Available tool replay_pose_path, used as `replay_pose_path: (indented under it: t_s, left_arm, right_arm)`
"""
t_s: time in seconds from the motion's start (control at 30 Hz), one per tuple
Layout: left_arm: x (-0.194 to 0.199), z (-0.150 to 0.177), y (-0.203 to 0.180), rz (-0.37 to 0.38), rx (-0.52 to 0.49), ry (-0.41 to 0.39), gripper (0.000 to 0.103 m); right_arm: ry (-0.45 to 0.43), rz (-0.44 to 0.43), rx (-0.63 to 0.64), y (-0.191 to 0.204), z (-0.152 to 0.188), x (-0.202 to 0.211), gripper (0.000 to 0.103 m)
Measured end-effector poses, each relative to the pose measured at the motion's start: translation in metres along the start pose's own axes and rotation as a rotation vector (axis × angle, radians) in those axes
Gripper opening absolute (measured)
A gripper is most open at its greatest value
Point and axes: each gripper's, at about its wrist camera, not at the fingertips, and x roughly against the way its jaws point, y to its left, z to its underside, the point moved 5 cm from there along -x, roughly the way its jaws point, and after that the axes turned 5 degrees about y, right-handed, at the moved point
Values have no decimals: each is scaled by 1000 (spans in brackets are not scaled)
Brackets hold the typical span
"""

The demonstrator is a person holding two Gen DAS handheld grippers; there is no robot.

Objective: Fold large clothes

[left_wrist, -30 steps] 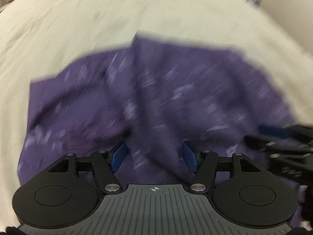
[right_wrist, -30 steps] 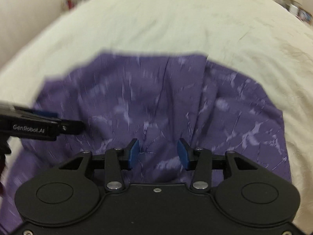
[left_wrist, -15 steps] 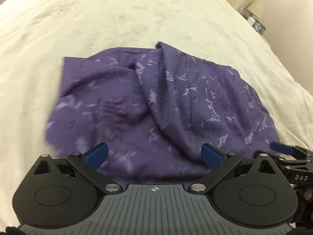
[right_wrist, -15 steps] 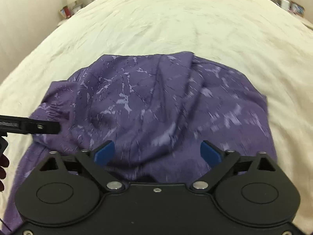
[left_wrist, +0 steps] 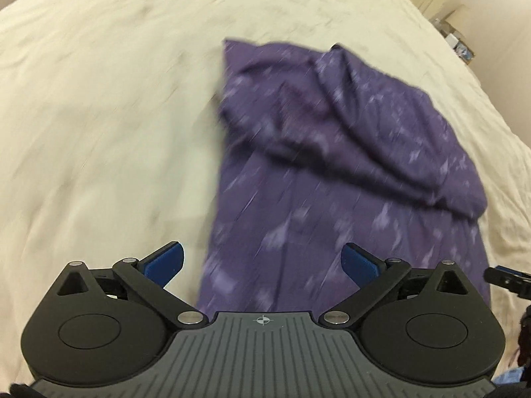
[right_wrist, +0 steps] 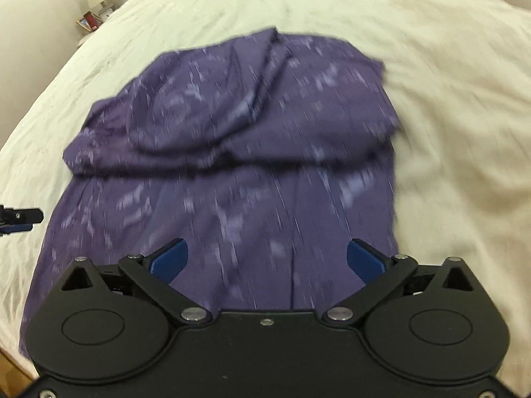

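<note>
A purple garment with pale marbled marks lies on the cream bed, its far half folded back over the near half in a rumpled layer. It also shows in the right wrist view. My left gripper is open and empty above the garment's near left edge. My right gripper is open and empty above the garment's near part. The right gripper's tip shows at the right edge of the left wrist view, and the left gripper's tip at the left edge of the right wrist view.
The cream bedspread surrounds the garment on all sides. A nightstand with a lamp and a picture frame stands beyond the bed's far left corner. White furniture and small items stand past the bed's right side.
Both grippers opened wide and let go of the garment, then pulled back toward the near edge. The folded layer now lies on the lower part of the garment.
</note>
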Motion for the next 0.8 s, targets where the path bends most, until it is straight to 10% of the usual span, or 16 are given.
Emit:
replay_pose_path:
  t_s: [0.8]
  left_arm:
    - [-23,112,30,-16,-66,195,103]
  right_arm:
    - [276,-58,-135,-68,128,7,102]
